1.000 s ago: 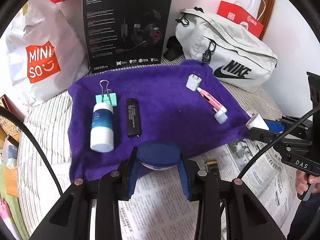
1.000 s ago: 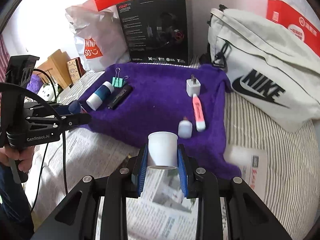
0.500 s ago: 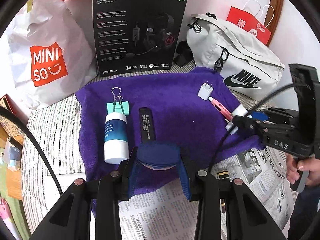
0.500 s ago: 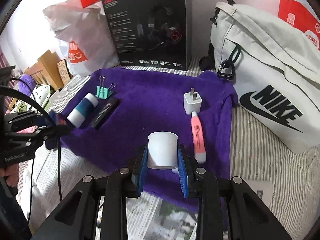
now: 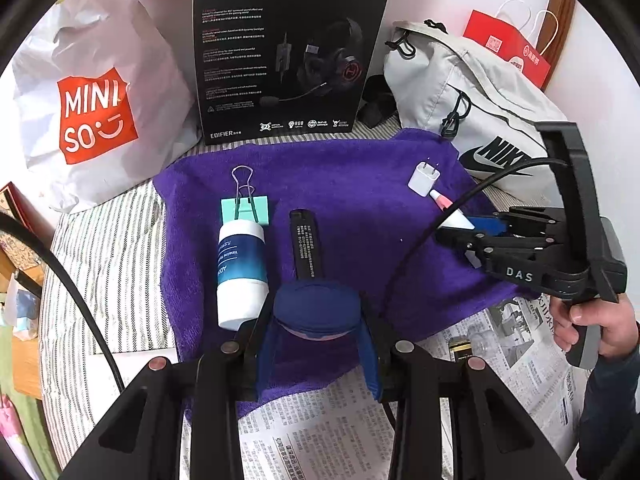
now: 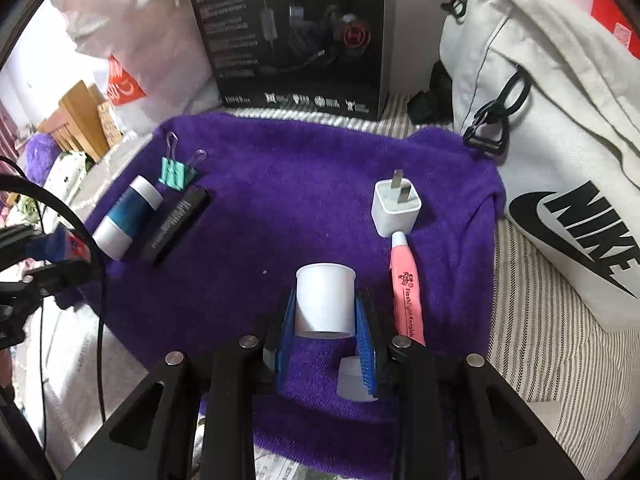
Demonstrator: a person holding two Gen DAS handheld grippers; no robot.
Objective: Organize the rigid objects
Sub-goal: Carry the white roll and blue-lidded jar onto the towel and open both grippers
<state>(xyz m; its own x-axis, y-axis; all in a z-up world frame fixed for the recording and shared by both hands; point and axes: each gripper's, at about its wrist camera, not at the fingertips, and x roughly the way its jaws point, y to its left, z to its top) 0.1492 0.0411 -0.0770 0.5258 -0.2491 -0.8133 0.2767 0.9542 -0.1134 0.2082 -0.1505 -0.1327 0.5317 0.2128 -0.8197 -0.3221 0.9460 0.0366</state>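
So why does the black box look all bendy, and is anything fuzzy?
Left wrist view: the fisheye lens bows the headset box and rings the picture in black, yet its print stays sharp. Right wrist view: the same box looks soft and smeared, while the nearer white cup is crisp.

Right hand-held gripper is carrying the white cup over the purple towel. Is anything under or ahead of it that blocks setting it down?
Partly. A small white cap lies on the purple towel just under the right hand-held gripper holding the white cup, and the pink earpick lies close to its right. The towel ahead is bare.
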